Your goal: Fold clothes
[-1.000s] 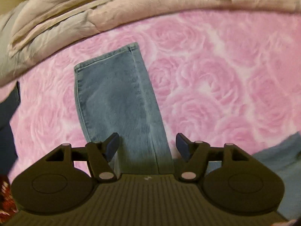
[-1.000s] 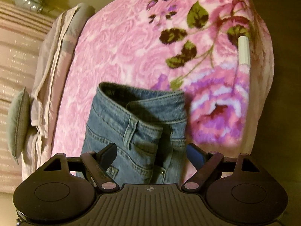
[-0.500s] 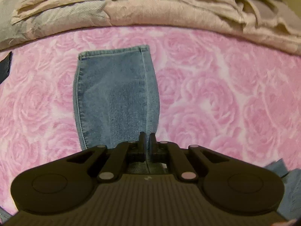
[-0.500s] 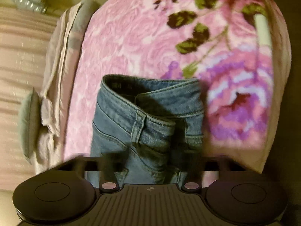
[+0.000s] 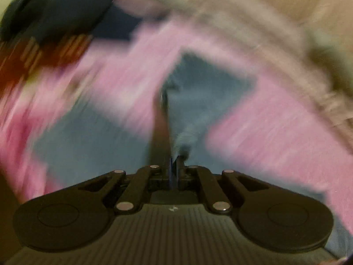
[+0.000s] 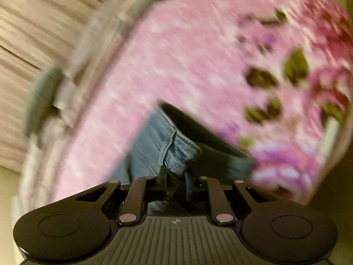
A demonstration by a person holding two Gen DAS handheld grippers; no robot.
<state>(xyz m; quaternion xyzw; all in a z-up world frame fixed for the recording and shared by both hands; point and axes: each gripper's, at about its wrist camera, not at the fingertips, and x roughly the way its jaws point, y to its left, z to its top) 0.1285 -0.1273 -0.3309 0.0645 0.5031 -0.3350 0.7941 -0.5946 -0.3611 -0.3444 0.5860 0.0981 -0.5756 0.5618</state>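
A pair of light blue jeans lies on a pink rose-patterned blanket. In the left wrist view, which is blurred, my left gripper is shut on a jeans leg, and the leg hangs lifted from the fingers. In the right wrist view my right gripper is shut on the jeans waistband, near a belt loop, with the dark inside of the waist open behind it.
Beige bedding is piled along the far side of the bed. A dark garment lies at the left view's upper left. The blanket's flowered border and the bed edge lie to the right. A grey cushion sits at the left.
Both grippers went from open to shut on the jeans. Both are now lifting and swinging the denim, so both views are blurred.
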